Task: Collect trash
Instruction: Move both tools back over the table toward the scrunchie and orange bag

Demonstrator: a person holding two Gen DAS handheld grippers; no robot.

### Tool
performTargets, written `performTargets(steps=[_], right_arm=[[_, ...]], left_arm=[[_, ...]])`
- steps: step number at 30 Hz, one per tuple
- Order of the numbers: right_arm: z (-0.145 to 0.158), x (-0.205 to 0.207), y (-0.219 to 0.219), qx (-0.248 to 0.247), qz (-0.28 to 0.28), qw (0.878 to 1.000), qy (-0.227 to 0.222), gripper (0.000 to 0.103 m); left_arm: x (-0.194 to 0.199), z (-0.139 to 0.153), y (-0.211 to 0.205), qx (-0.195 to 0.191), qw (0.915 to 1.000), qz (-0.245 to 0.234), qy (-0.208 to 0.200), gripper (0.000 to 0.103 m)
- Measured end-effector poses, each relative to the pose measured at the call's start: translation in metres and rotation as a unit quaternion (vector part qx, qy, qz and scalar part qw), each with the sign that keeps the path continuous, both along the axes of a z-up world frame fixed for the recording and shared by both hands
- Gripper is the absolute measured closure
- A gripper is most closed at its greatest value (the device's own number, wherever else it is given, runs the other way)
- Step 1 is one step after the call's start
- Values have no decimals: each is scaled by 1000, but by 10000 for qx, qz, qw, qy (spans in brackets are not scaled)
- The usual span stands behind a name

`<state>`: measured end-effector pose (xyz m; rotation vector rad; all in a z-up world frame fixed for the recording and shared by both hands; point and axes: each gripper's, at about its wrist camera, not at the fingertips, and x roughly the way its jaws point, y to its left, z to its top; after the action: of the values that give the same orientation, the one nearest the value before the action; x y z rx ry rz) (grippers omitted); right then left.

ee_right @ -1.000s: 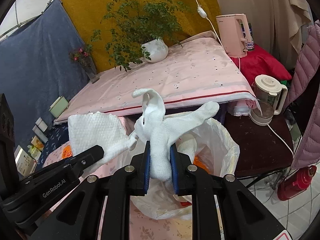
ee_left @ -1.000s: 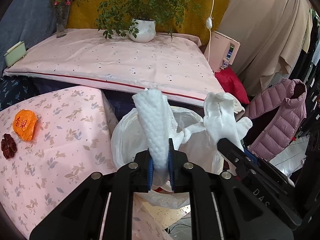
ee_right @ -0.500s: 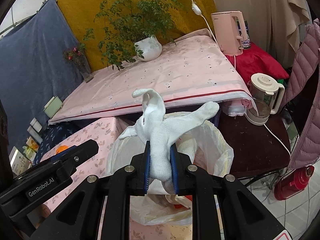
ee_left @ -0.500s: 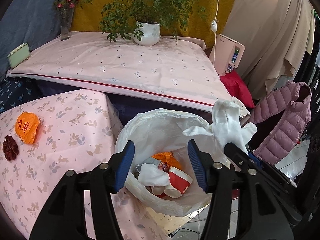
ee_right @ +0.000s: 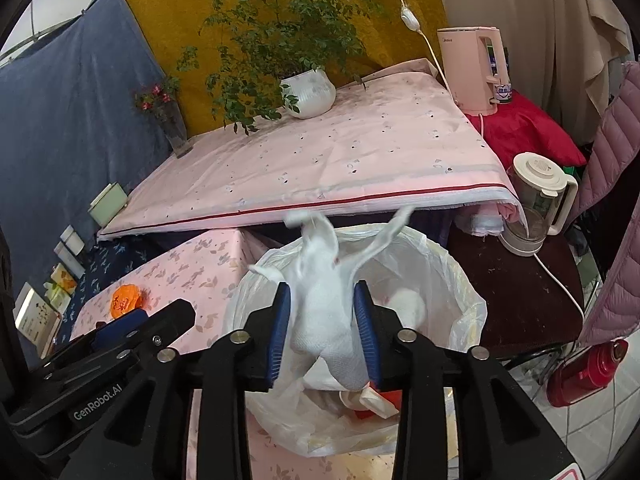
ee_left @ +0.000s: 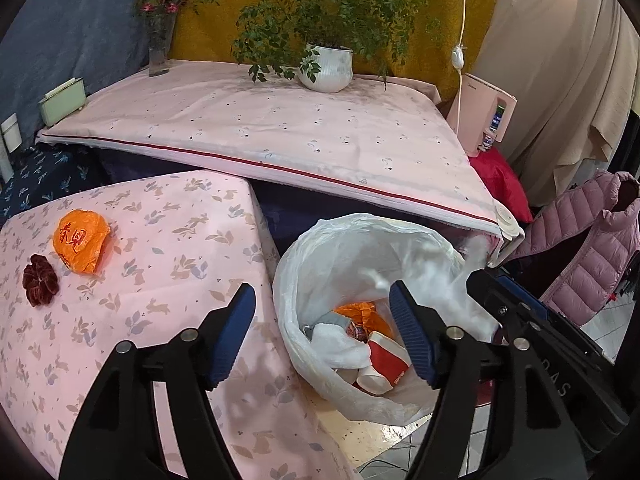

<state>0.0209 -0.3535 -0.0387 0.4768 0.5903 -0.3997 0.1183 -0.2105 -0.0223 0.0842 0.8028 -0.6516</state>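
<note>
A white trash bag [ee_left: 320,240] hangs open beside the pink floral table [ee_left: 168,248]. It holds a white tissue [ee_left: 336,344], a red paper cup [ee_left: 386,360] and orange wrapping [ee_left: 362,312]. My left gripper [ee_left: 322,332] is open and empty above the bag's near rim. My right gripper [ee_right: 324,332] has its jaws apart, and a blurred white cloth [ee_right: 324,300] is dropping between them over the bag [ee_right: 460,300]. An orange wrapper [ee_left: 80,246] and a dark red flower-shaped piece [ee_left: 39,290] lie on the table; the wrapper also shows in the right wrist view [ee_right: 126,300].
A larger pink-covered table [ee_left: 280,136] stands behind with a potted plant [ee_left: 326,68], a flower vase [ee_left: 160,48] and a green box [ee_left: 62,100]. A pink kettle [ee_right: 474,68], a blender jug [ee_right: 536,200], a red thermos [ee_right: 584,372] and a pink jacket [ee_left: 592,252] are to the right.
My left gripper opened and its white tissue fell into the bag. My right gripper has just opened and its white cloth is falling toward the bag.
</note>
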Motion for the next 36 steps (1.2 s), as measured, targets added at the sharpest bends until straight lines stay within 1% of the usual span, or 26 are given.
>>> performTargets(steps=[7,11,19,25,36], right_arm=[[3,5,12,-38,112,9999,15,66],[4,8,23,-85,196,9998,29,59],[3,15,47,-124,391,9991,104,58],[4,21,65,-137,513,9985,120,55],[0,37,100,-230,778,9964,251,55]], left_arm=[[4,-2,15,51,9999,158,-20,37],[6,-4,26,58,9997,253,-8,37],[9,-7,52,99,9988,487,-21,37],[15,-10,74,98,9977,667,-1,37],[26,-17,115,54,9945,1044,113,37]])
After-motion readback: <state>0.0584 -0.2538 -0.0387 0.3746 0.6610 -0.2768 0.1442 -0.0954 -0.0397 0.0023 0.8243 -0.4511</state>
